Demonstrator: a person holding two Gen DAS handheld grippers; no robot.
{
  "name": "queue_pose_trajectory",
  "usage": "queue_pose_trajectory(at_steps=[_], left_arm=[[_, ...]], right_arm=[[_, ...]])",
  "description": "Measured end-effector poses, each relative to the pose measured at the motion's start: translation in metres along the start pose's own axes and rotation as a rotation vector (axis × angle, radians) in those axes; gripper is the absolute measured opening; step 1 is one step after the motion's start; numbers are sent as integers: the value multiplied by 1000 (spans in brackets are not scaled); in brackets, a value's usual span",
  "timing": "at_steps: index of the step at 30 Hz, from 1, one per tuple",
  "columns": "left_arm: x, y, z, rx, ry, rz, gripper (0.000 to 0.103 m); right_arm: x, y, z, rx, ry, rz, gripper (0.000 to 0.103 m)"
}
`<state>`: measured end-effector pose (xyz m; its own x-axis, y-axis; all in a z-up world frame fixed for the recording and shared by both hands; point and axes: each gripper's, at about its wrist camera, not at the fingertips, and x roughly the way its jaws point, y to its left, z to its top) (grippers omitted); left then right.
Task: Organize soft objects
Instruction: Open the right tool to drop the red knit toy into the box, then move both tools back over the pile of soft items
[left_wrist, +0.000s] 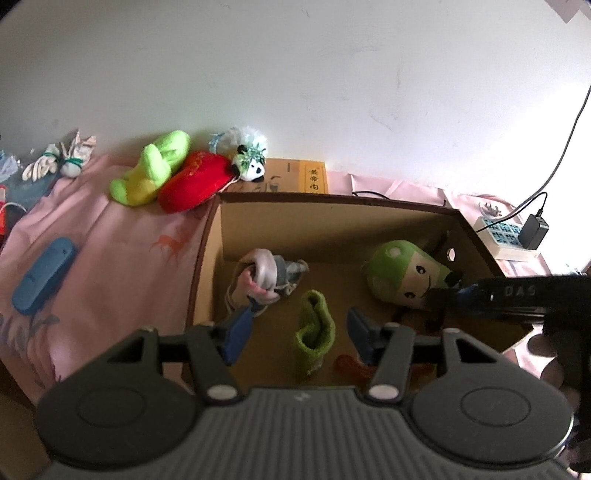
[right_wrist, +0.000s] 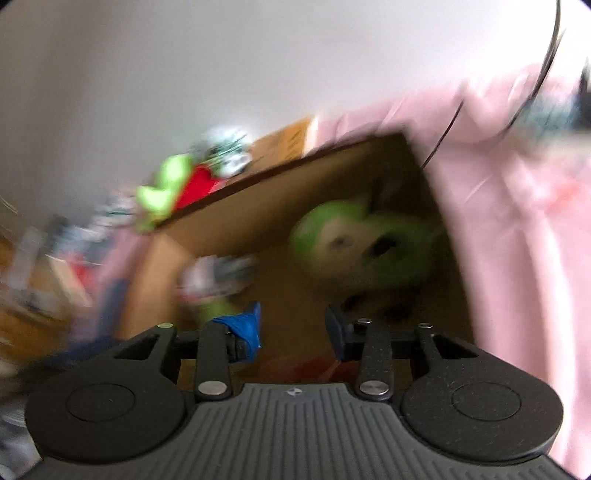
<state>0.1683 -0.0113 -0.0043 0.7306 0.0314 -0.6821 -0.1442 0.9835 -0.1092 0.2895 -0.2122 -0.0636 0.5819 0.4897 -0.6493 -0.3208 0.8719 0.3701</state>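
Left gripper (left_wrist: 299, 332) hangs with jaws apart and empty over the cardboard box (left_wrist: 332, 201), a green sock (left_wrist: 314, 328) lying between its fingers below; closing now could drag it back out. Right gripper (right_wrist: 293, 328), also apart and empty, faces the blurred green plush (right_wrist: 362, 247) ahead; haste risks knocking the box.

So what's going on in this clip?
A person is sorting soft things into a cardboard box. Already inside: a green plush, a sock bundle and a green sock. Both grippers, left and right, are open and empty above the box. More plush toys wait on the pink cloth.
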Motion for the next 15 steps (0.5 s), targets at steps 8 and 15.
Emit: queue_pose_trajectory(at_steps=[8, 15], left_arm=[[-30, 9, -7, -17, -51, 0, 58], [-51, 30, -17, -44, -63, 13, 58]], right_arm=[[-33, 7, -20, -37, -42, 27, 25], [-56, 29, -46, -99, -90, -9, 25]])
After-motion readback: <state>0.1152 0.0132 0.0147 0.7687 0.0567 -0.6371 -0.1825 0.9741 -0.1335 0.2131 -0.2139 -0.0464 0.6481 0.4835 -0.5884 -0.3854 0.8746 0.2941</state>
